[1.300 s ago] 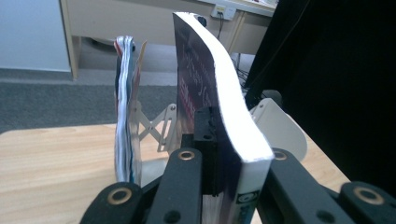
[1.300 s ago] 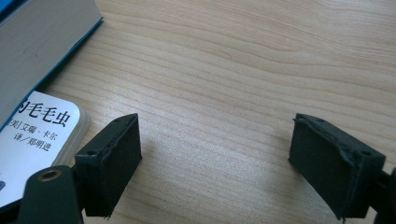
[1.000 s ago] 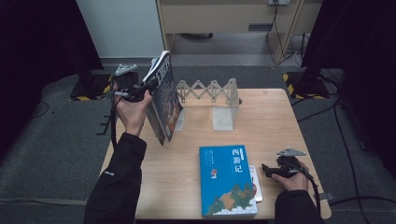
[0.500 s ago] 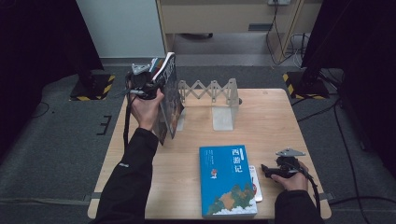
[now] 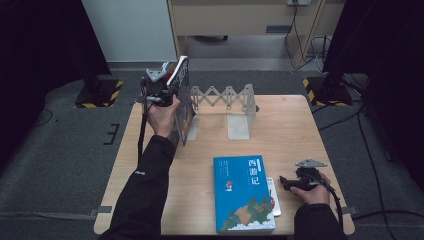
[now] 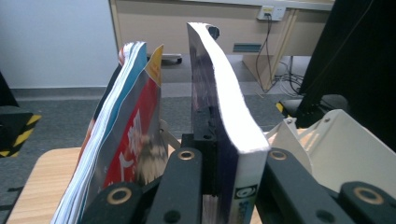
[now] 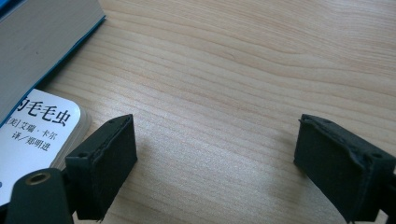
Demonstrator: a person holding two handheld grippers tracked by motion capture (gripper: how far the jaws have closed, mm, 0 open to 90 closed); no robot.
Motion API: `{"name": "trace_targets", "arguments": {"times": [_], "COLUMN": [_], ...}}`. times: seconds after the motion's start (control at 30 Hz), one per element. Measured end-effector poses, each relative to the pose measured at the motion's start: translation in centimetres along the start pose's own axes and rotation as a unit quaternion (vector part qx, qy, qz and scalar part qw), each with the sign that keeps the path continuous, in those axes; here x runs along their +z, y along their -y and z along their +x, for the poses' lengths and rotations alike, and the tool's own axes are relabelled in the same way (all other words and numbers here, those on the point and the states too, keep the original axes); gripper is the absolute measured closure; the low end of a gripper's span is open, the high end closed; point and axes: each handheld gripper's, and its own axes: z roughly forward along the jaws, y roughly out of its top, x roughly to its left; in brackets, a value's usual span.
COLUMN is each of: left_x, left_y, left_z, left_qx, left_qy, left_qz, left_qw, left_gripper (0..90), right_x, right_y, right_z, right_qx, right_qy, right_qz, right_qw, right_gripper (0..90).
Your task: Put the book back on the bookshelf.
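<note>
Book (image 6: 224, 121) stands upright, spine toward left claw (image 6: 219, 172), clamped.

Looks like a lab recording bay: wooden table (image 5: 290, 125) on grey carpet, black curtains (image 5: 390, 60), hazard-striped stand bases (image 5: 316, 85), trailing cables (image 5: 357, 130)

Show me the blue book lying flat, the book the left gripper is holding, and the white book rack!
Blue book (image 5: 243, 192), high view, middle of its cover.
Held book (image 6: 233, 123), left gripper view, its white page edge.
White book rack (image 5: 239, 125), high view, its right upright plate.
</note>
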Motion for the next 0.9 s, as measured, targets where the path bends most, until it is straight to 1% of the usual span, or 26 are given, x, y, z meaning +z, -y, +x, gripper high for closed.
{"name": "trace_targets", "arguments": {"times": [0.03,0.07,0.13,0.27,0.33,0.4,0.53,0.57,0.7,0.8,0.9], "left_x": [0.0,0.3,0.4,0.8,0.9,1.0,0.9,1.0,1.2,1.3,1.2], "left_y": [0.0,0.1,0.2,0.9,1.2,1.2,1.3,1.4,1.7,1.8,1.9], "left_z": [0.0,0.0,0.1,0.6,0.7,0.6,0.5,0.4,0.1,-0.1,-0.1], "left_qx": [0.000,-0.003,-0.005,-0.011,-0.008,0.001,0.008,0.016,0.022,0.029,0.033], "left_qy": [0.000,-0.009,-0.010,-0.017,-0.020,-0.025,-0.028,-0.031,-0.038,-0.042,-0.046], "left_qz": [0.000,0.000,-0.002,0.002,0.003,0.002,0.000,0.003,0.009,0.008,0.012], "left_qw": [1.0000,1.0000,0.9999,0.9998,0.9998,0.9997,0.9996,0.9994,0.9990,0.9987,0.9983], "left_gripper": [82.3,82.3,82.3,82.2,82.3,82.2,82.2,82.2,82.2,82.1,82.1], "right_x": [0.0,0.0,0.0,0.0,0.0,0.0,0.0,0.0,0.0,0.0,0.0], "right_y": [0.0,0.0,0.0,0.0,0.0,0.0,0.0,0.0,0.0,0.0,0.0], "right_z": [0.0,0.0,0.0,0.0,0.0,0.0,0.0,0.0,0.0,0.0,0.0], "right_qx": [0.000,0.000,-0.001,0.000,0.001,0.002,0.002,0.002,0.001,0.000,0.002], "right_qy": [0.000,0.000,0.000,-0.001,-0.001,0.000,0.000,0.000,0.000,-0.001,-0.001], "right_qz": [0.000,0.000,0.000,0.000,0.000,0.000,0.000,0.000,0.000,-0.001,0.000], "right_qw": [1.0000,1.0000,1.0000,1.0000,1.0000,1.0000,1.0000,1.0000,1.0000,1.0000,1.0000], "right_gripper": [13.0,13.0,13.0,13.0,13.0,13.0,13.0,13.0,13.0,13.0,12.9]}}
